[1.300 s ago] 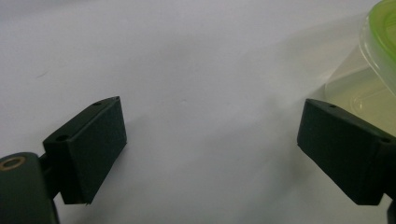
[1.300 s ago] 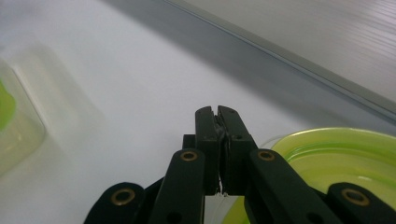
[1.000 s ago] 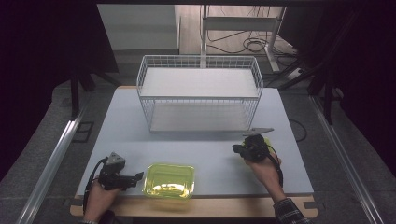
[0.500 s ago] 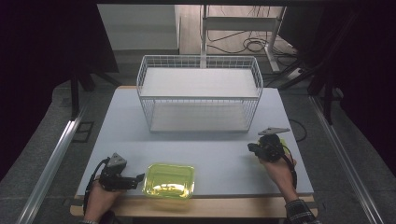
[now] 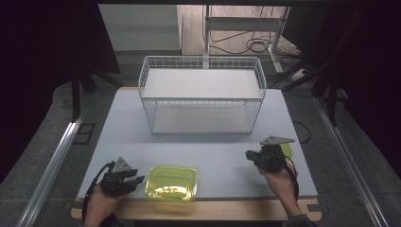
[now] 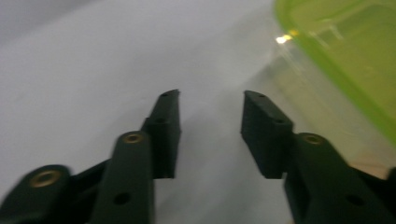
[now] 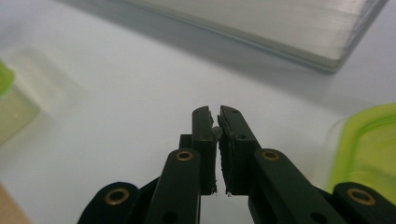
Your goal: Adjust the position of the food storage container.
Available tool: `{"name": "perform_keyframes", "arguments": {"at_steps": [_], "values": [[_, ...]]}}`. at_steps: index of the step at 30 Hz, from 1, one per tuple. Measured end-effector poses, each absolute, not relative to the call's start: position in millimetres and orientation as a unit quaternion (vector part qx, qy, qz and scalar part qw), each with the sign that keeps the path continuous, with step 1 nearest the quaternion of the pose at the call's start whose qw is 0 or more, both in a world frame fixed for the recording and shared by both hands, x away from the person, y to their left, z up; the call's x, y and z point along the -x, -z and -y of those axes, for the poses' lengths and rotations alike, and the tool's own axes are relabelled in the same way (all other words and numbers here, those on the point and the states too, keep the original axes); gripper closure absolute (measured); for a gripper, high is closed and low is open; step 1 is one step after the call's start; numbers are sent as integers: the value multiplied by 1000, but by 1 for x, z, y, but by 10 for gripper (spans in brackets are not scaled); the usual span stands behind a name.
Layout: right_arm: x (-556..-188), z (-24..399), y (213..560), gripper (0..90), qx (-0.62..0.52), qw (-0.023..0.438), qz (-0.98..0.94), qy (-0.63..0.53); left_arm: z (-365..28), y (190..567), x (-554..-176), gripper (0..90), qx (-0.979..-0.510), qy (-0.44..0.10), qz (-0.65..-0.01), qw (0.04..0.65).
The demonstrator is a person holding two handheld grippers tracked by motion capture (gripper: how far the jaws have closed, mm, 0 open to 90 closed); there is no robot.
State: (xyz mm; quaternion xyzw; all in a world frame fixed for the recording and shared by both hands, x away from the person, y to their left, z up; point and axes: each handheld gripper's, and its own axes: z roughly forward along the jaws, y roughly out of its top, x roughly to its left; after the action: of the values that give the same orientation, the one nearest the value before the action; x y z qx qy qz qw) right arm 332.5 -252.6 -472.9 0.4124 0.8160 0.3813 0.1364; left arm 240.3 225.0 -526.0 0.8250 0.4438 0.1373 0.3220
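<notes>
A clear box with a yellow-green lid lies near the table's front edge. My left gripper rests just left of it and points at it. Its jaws have just been closing; they still stand apart over bare table, so my left gripper is open, with the box lid off to its right. My right gripper is at the front right, shut with nothing held. A second green-rimmed box lies just behind it, also at the right edge of its own view.
A white wire basket rack with two shelves stands at the back middle of the white table; its base shows ahead of the right gripper. A wooden strip runs along the front edge.
The right hand swung right, then came back a little toward the front edge. The left gripper stayed in place and its jaws narrowed.
</notes>
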Motion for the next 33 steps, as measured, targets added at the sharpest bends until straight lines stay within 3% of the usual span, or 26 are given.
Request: {"name": "perform_keyframes", "arguments": {"at_steps": [4, 10, 26, 33], "values": [[-317, 248, 479, 833, -406, 126, -819, -386, -221, 525, -238, 780, -832, -100, -445, 317], [-301, 243, 482, 828, -398, 115, -825, -386, -219, 527, -237, 898, -840, -52, -434, 321], [-270, 219, 499, 828, -367, 48, -853, -369, -191, 528, -237, 900, -846, 0, -405, 347], [-263, 207, 503, 890, -358, 19, -859, -364, -170, 527, -239, 900, -852, 11, -384, 355]]}}
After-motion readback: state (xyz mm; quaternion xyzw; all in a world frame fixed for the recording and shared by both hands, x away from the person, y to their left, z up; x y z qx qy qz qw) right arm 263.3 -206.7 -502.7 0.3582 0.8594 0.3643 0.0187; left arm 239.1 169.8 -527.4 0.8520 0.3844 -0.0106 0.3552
